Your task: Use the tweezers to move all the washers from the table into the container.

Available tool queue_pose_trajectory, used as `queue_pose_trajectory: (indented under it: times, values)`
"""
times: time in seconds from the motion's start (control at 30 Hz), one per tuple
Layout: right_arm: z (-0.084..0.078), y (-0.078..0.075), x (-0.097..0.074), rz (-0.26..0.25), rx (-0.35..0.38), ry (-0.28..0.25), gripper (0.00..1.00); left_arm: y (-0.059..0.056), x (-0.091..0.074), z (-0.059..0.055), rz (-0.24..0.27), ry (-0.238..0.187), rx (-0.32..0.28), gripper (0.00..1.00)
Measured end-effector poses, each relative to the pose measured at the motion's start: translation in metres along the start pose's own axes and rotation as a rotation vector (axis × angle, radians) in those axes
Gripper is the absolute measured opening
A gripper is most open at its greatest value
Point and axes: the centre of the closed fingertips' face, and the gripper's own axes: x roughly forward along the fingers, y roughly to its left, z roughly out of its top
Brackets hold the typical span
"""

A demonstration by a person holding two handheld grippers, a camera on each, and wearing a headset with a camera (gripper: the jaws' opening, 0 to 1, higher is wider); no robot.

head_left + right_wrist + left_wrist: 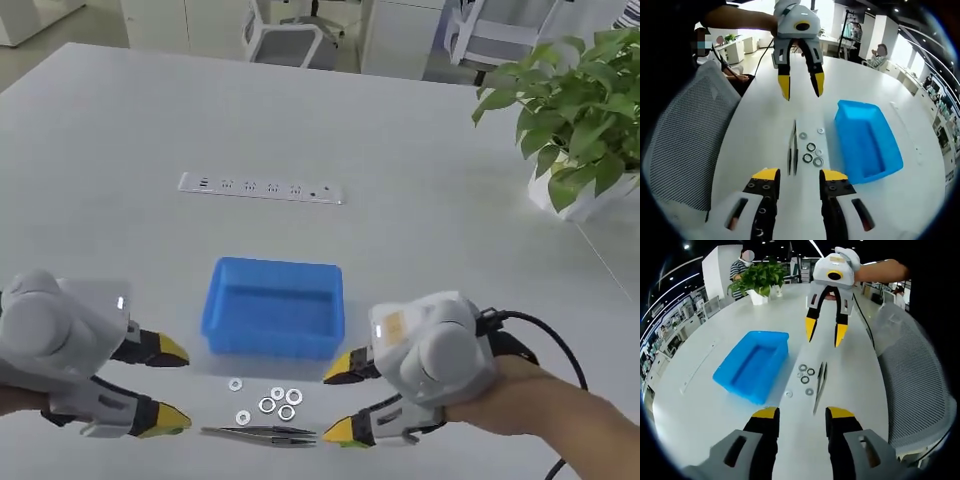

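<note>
The jaws of the left gripper (178,385) are held open and empty, and those of the right gripper (335,402) are likewise spread with nothing between them. Between the two grippers the tweezers (260,433) are seen lying flat on the tabletop (420,220), with the washers (275,402) scattered just beside them. The blue container (270,342) is set just behind the washers, and a power strip (260,187) farther back.

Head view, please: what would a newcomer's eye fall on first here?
The bright blue container on the pale table stands out most, and it looks empty. Just in front of it, nearer the person, lie a small cluster of washers and the tweezers, flanked by the left gripper and right gripper, both open, yellow tips pointing inward. A leafy potted plant sits far right.
</note>
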Motion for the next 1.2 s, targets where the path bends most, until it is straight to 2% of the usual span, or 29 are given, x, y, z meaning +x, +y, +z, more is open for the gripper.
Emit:
queue_pose_trajectory:
  times: [0.13, 0.27, 0.33, 0.5, 0.77, 0.93, 1.1, 1.2]
  values:
    - [0.002, 0.004, 0.01, 0.017, -0.009, 0.006, 0.3, -0.003, 0.007, -0.002, -0.026, 0.008, 0.015, 0.36]
    - [0.001, 0.007, 0.019, 0.033, -0.026, 0.024, 0.27, -0.004, 0.015, -0.006, -0.044, 0.033, 0.061, 0.29]
    - [0.002, 0.009, 0.023, 0.041, -0.035, 0.026, 0.25, -0.006, 0.018, -0.007, -0.055, 0.039, 0.062, 0.28]
    - [0.0, 0.011, 0.033, 0.057, -0.051, 0.044, 0.21, -0.009, 0.027, -0.012, -0.078, 0.067, 0.108, 0.23]
    - [-0.004, 0.013, 0.045, 0.063, -0.048, 0.064, 0.16, -0.015, 0.04, -0.022, -0.117, 0.116, 0.154, 0.16]
    - [-0.007, 0.013, 0.05, 0.061, -0.043, 0.072, 0.15, -0.016, 0.046, -0.027, -0.123, 0.14, 0.173, 0.13]
    - [-0.009, 0.014, 0.052, 0.064, -0.05, 0.074, 0.12, -0.019, 0.053, -0.032, -0.142, 0.152, 0.175, 0.07]
    - [-0.009, 0.014, 0.052, 0.062, -0.043, 0.072, 0.12, -0.018, 0.053, -0.029, -0.14, 0.125, 0.161, 0.06]
